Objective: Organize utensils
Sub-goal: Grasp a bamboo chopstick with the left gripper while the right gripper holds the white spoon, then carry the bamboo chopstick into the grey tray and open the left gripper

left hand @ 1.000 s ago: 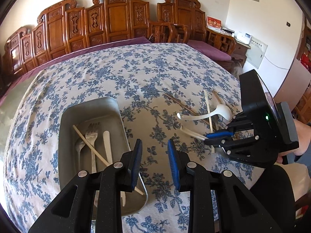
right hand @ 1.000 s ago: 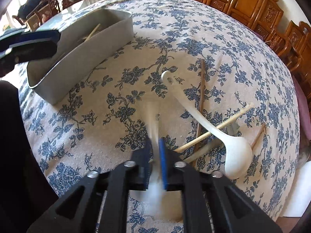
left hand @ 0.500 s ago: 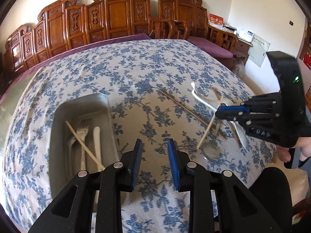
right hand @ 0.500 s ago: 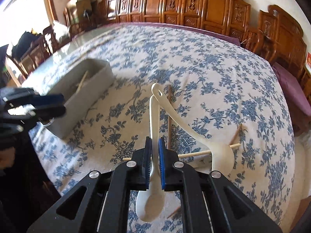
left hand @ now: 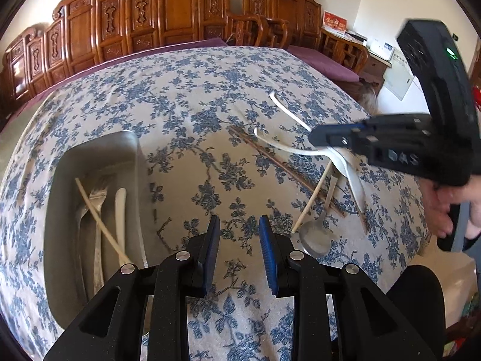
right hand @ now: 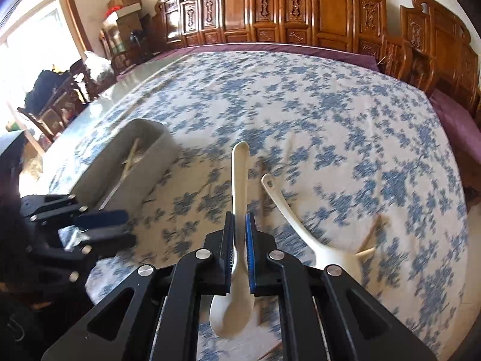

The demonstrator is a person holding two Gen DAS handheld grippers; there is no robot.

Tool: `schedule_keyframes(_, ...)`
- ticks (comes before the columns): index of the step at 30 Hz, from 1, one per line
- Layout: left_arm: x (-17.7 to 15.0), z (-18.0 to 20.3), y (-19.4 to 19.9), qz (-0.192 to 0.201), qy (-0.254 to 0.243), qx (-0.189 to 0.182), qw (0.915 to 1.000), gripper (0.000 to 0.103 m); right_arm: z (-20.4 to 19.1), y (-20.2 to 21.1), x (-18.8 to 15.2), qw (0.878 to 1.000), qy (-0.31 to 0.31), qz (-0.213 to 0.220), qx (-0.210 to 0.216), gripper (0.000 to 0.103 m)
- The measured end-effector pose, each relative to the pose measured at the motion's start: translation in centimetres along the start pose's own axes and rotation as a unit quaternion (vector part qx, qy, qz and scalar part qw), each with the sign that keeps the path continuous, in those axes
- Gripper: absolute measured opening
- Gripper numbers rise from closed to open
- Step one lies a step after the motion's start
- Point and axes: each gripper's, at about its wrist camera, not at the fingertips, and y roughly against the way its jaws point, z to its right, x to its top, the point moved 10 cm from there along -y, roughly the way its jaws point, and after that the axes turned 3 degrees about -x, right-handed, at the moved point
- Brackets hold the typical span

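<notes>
My right gripper (right hand: 239, 228) is shut on a white plastic spoon (right hand: 239, 180) and holds it above the table, handle pointing forward, bowl hanging below the jaws. From the left wrist view the right gripper (left hand: 318, 138) sits at the right with the spoon (left hand: 279, 146) sticking out to the left. My left gripper (left hand: 239, 234) is open and empty near the table's front edge, right of the grey metal tray (left hand: 99, 156). The tray (right hand: 150, 162) holds forks, a white utensil and a chopstick.
On the flowered tablecloth lie a second white spoon (right hand: 288, 210), a metal spoon (left hand: 315, 237), dark chopsticks (left hand: 285, 168) and a light chopstick (left hand: 312, 201). Carved wooden chairs (left hand: 180, 15) ring the far side of the table.
My right gripper has lifted the white spoon off the table and swung up and left toward the tray. My left gripper has stayed open.
</notes>
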Motion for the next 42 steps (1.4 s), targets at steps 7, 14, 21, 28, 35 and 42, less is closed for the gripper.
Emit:
schedule_keyframes(7,0.8,2.4,-2.6,-0.021,-0.024,-0.026,0.9992,0.025,3.2,0.6,-1.3,1.0,-0.018,0.006,-0.015,0.009)
schedule_keyframes(14,1.2,5.3,-6.2,-0.053,-0.045,-0.063,0.9956,0.025,6.9,2.5,-4.7,0.998,-0.042,0.007,-0.045,0.009)
schedule_keyframes(21,1.3,7.1,-7.8,-0.069,-0.057,-0.086,0.9923,0.025,8.6,3.7,-6.1,0.996,-0.073,0.019,-0.046,0.009)
schedule_keyframes(28,0.8,7.4,-9.2,-0.089,-0.069,-0.075,0.9908,0.016,7.9,4.4,-5.9,0.996,-0.072,0.028,-0.04,0.009)
schedule_keyframes(35,1.1,7.1,-8.6,-0.081,-0.078,-0.062,0.9917,0.004,7.4,4.9,-6.0,0.996,-0.074,0.028,-0.04,0.009)
schedule_keyframes(42,1.9,6.2,-4.8,-0.065,-0.077,-0.06,0.9931,0.004,5.8,5.5,-5.7,0.996,-0.067,0.031,-0.041,0.009)
